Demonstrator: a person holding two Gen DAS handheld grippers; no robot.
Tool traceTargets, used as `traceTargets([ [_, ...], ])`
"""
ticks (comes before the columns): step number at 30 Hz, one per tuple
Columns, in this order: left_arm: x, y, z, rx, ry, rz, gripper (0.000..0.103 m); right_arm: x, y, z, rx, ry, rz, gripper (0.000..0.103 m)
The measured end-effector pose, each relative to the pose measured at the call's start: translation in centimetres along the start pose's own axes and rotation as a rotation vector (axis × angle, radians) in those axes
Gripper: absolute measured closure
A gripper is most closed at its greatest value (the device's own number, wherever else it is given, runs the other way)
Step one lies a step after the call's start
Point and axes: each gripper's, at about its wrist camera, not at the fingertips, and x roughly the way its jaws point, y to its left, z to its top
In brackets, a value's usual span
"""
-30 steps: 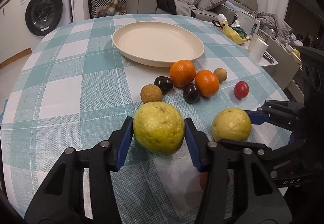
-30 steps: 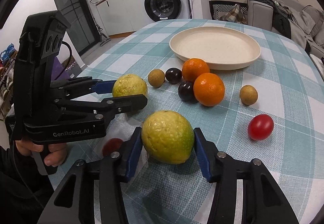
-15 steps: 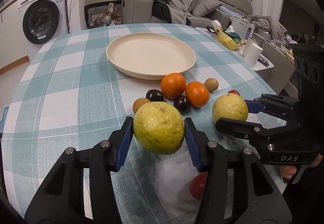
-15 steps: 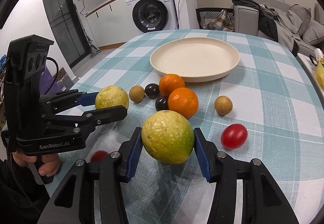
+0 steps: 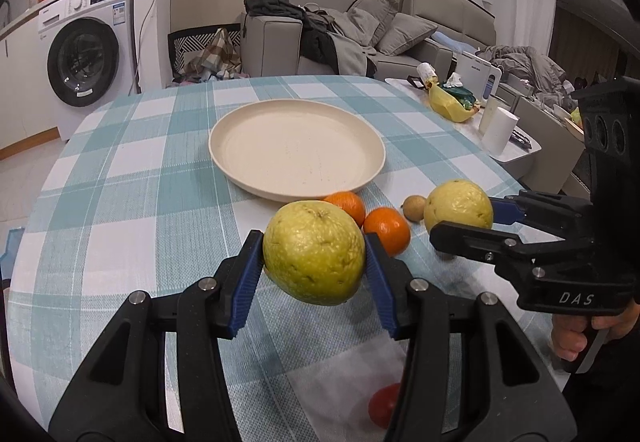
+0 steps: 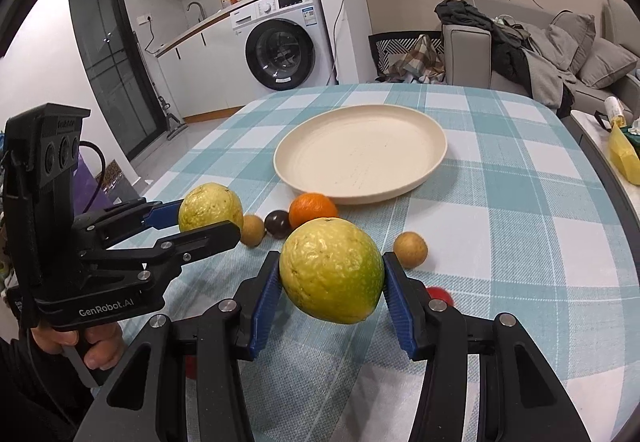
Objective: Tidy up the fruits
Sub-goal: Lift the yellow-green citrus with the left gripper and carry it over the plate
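red fruit (image 5: 384, 404) half hidden behind left claw (image 5: 314, 262); both claws clamp yellow-green fruits; right claw (image 6: 331, 278)

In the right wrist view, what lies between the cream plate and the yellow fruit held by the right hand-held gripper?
An orange lies there on the cloth, just before the plate rim and behind the held yellow fruit. The right wrist view shows it.

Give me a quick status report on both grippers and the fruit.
Left gripper shut on a yellow-green fruit, off the table. Right gripper shut on a second one. Plate empty. Oranges lie between grippers and plate.
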Motion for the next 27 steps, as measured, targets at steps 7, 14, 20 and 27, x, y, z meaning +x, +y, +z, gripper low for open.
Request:
traceTargets([
  [7,0.5,0.0,1.4,0.006,-0.029,0.012,0.056,-0.1,-0.8,1.3,0.036,-0.036,-0.016,0.052],
  [14,1.3,0.5,2.8,-0.011,-0.043,0.023,0.056,0.1,-1.5,2.7,0.065,-0.055,-0.018,0.052],
  [20,2.2,1.1,3.6,-0.017,-0.047,0.034,0.056,0.7,-1.8,3.9,0.083,-0.065,-0.021,0.052],
  [27,3.8,2.0,4.5,-0.028,-0.04,0.052,0.056,1.7,-2.0,5.0,0.096,-0.06,-0.025,0.052],
])
